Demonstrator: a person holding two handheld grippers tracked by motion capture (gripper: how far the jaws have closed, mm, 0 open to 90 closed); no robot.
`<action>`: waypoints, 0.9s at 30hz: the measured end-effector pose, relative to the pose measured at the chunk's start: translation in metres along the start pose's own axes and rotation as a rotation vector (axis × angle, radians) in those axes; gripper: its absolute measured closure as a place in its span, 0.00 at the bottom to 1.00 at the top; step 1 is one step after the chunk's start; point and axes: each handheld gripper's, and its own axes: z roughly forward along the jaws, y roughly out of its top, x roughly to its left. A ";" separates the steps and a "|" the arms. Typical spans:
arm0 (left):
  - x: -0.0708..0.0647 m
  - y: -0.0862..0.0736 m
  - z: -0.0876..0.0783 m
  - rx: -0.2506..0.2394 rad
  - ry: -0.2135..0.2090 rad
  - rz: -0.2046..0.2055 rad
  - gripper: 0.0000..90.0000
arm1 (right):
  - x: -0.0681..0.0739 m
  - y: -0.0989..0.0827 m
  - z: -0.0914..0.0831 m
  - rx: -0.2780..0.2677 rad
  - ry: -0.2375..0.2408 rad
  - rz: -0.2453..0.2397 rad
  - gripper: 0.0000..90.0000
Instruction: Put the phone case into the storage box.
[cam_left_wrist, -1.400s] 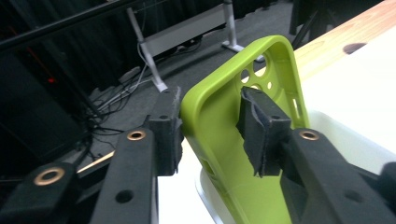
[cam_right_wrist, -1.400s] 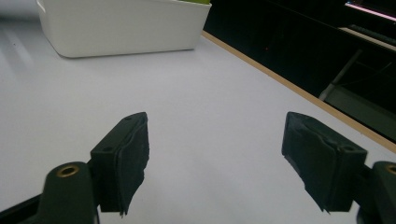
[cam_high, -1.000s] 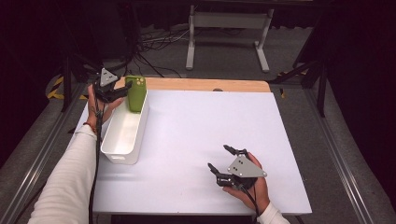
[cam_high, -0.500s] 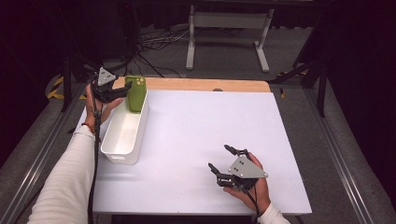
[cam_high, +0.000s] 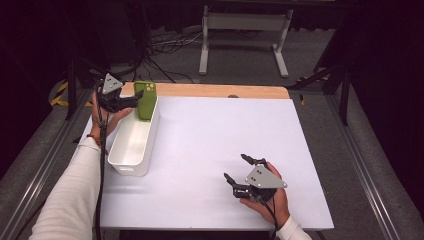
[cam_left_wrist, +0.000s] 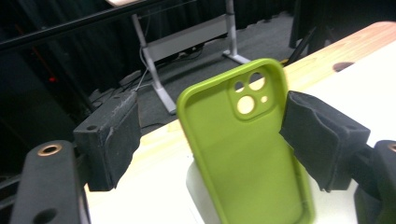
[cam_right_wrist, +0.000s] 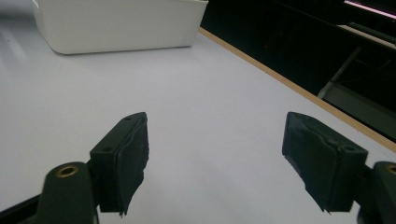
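Note:
A green phone case (cam_high: 145, 100) stands upright at the far end of the white bin (cam_high: 131, 145), its camera cut-outs at the top. My left gripper (cam_high: 131, 99) is beside it on its left. In the left gripper view the phone case (cam_left_wrist: 247, 154) stands between the jaws of the left gripper (cam_left_wrist: 215, 126), which have just been opening. One pad is well clear of it and the other is at its edge. My right gripper (cam_high: 235, 166) rests open near the table's front right, and the right gripper (cam_right_wrist: 217, 144) has nothing between its jaws.
The white table (cam_high: 215, 135) has a wooden strip (cam_high: 215, 90) along its far edge. The white bin (cam_right_wrist: 116, 23) lies lengthwise along the left side. Beyond the table are a dark floor, cables and a metal stand (cam_high: 242, 35).
The left gripper's jaws have spread apart around the green case, which stays upright in the bin's far end. The right gripper has not moved.

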 end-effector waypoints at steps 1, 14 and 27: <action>0.000 0.001 -0.001 0.001 -0.005 0.000 0.22 | 0.000 0.000 0.000 -0.001 0.001 -0.001 0.27; -0.003 0.003 -0.015 -0.022 -0.025 -0.028 0.12 | -0.001 0.002 0.003 -0.006 0.006 -0.009 0.26; -0.016 0.009 -0.032 -0.053 -0.066 -0.019 0.08 | -0.002 0.004 0.003 -0.009 0.003 -0.011 0.26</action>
